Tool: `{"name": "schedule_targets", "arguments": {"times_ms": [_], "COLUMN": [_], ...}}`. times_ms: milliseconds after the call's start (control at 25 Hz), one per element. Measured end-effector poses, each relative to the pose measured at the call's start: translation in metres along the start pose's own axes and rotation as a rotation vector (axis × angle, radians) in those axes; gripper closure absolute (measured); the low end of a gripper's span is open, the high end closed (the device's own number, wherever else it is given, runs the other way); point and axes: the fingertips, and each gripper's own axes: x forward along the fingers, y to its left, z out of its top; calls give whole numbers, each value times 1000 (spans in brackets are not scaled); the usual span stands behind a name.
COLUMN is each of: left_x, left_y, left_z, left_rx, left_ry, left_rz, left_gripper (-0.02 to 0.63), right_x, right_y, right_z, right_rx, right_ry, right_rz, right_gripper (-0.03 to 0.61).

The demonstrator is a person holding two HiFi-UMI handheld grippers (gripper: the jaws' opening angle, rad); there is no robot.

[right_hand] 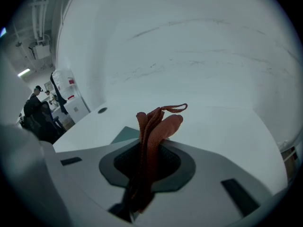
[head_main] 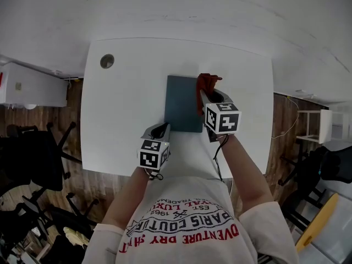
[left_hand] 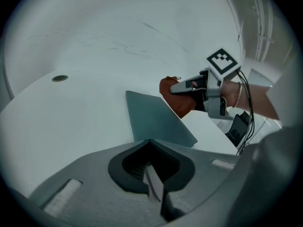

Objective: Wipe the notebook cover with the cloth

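The dark teal rectangular notebook (head_main: 181,106) lies flat near the middle of the white table (head_main: 126,103), its long sides running near to far. Its far edge stops short of the table's far edge, leaving a band of bare top beyond it.

The right gripper (head_main: 204,95) reaches in over the notebook's right long edge. Its jaws are pinched tight on the rust-red knitted cloth (head_main: 208,83), which bunches up out of the tips, a thin loop of it sticking out at the top. The cloth hangs about the notebook's far right corner; I cannot tell whether it touches the cover.

The left gripper (head_main: 163,127) sits at the notebook's near left corner with its jaws closed together and nothing between them. Whether the tips press on the cover is unclear from here.

To the left of the notebook the table runs wide and bare, out to a round grey cable hole (head_main: 107,61) in the far left corner. To the right there is a narrower free strip before the table's edge. Off the table's left side stand black office chairs (head_main: 33,158) on the wooden floor.
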Motion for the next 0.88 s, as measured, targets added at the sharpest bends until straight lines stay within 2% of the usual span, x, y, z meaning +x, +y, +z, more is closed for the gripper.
{"name": "schedule_targets", "arguments": {"times_ms": [200, 480, 640, 880], "left_x": [1, 0, -1, -1], "left_y": [0, 0, 0, 1], "left_z": [0, -1, 0, 1], "left_rx": [-4, 3, 5, 11], "left_ry": [-5, -7, -8, -12], "left_rz": [-13, -14, -13, -10], "left_gripper": [604, 604, 604, 604], "right_x": [8, 29, 40, 45], "right_y": [60, 117, 125, 114], "right_z": [-3, -23, -39, -43], "right_rx": [-10, 1, -12, -13], "right_ry": [6, 76, 120, 131], "right_rz": [106, 189, 200, 207], "right_gripper": [505, 505, 505, 503]}}
